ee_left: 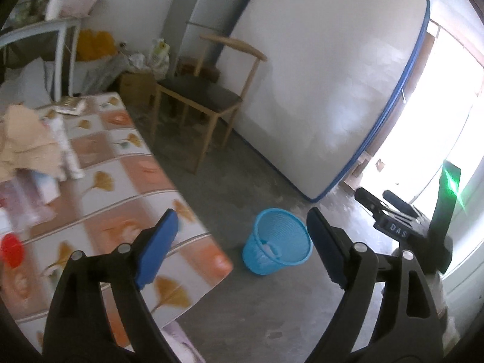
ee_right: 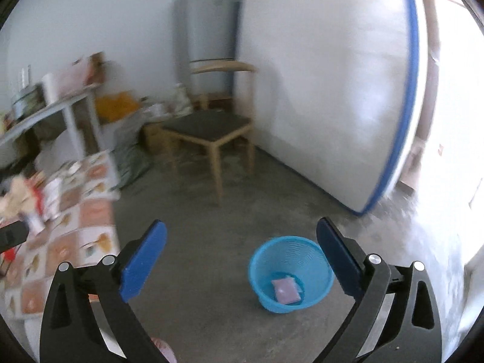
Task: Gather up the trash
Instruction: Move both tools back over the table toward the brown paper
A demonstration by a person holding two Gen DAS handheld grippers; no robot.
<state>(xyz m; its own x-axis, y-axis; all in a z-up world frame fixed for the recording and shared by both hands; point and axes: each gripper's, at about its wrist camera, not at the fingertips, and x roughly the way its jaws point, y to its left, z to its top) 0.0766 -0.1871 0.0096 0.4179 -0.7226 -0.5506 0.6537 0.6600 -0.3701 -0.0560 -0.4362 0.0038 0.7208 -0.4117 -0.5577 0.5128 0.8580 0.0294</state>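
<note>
Floor bin [ee_right: 290, 275] between apparently empty jaws.

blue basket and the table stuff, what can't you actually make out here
- Blue basket: right wrist view shows one pinkish packet; basket wall hides anything beneath it.
- Same basket in left wrist view: contents blurred, unidentifiable.
- Table clutter: motion-blurred in both views, cut off at left edge.
- Red object: cropped by lens rim.

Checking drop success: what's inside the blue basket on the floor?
The right wrist view shows one pale pink packet lying on the bottom of the blue basket. The near wall hides part of the floor of the basket, so anything smaller there can't be seen.
</note>
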